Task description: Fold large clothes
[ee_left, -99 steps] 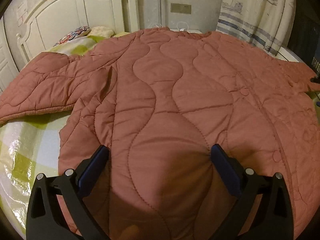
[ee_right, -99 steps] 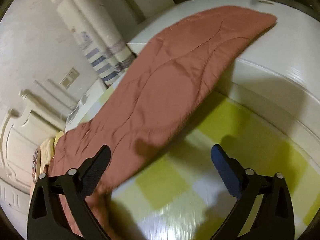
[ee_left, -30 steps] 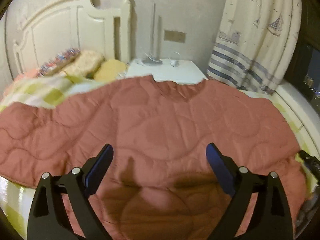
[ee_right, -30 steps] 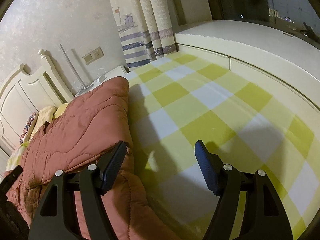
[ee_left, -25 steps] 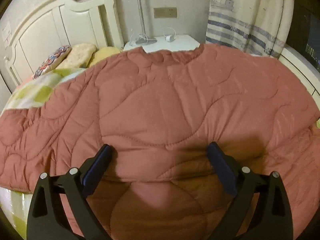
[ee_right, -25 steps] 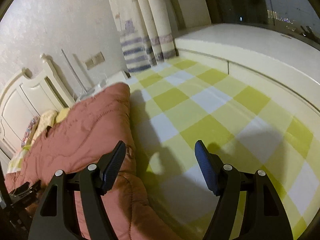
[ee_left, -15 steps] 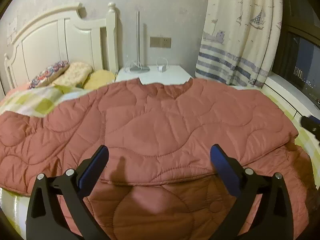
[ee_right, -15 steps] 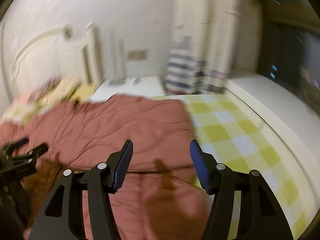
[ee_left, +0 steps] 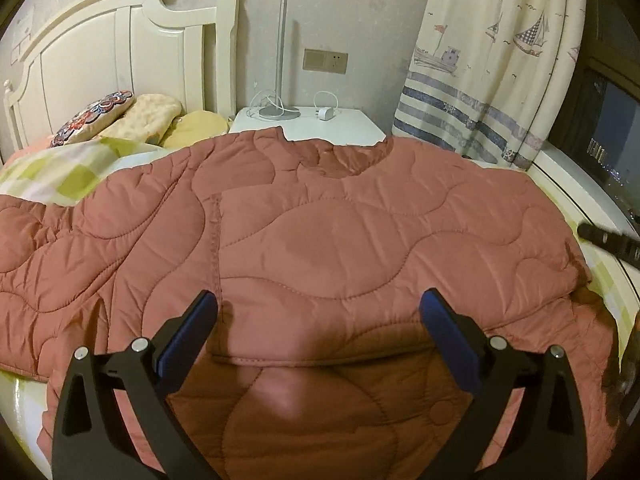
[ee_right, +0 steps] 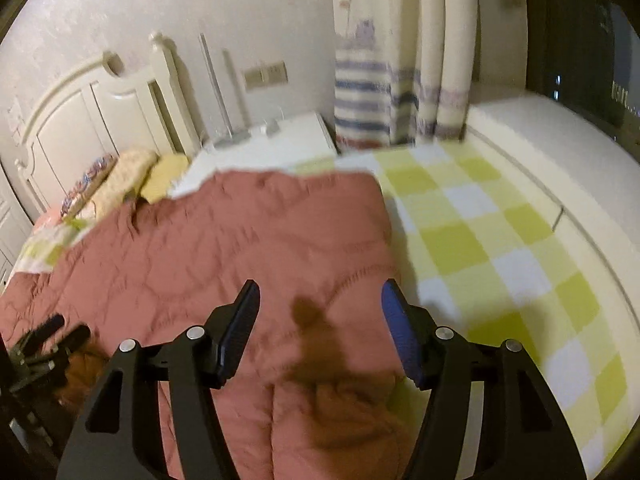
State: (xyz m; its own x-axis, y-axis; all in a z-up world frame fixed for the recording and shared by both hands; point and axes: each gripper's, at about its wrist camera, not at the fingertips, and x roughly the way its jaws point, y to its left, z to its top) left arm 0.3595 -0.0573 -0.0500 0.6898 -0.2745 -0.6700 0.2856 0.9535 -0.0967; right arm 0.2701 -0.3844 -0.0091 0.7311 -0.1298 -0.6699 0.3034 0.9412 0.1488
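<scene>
A large pink quilted jacket (ee_left: 320, 248) lies spread on the bed, its right sleeve folded across the body and its left sleeve (ee_left: 48, 248) stretched out to the left. My left gripper (ee_left: 318, 320) is open and empty, hovering over the jacket's lower middle. In the right wrist view, my right gripper (ee_right: 320, 320) is open and empty above the jacket's (ee_right: 224, 256) right part, near its folded edge. The left gripper's tips (ee_right: 52, 336) show at the lower left there. The right gripper's tip (ee_left: 612, 240) shows at the right edge of the left wrist view.
The bed has a yellow-and-white checked sheet (ee_right: 500, 248). Pillows (ee_left: 136, 116) lie by the white headboard (ee_left: 100, 52). A white nightstand (ee_left: 308, 124) with a lamp and charger stands behind, a curtain (ee_left: 492, 60) beside it. A white ledge (ee_right: 560, 140) runs along the right.
The right sleeve, earlier stretched over the ledge, now lies folded across the jacket's body. My right gripper has swung left from the checked sheet to above the jacket. My left gripper has risen slightly.
</scene>
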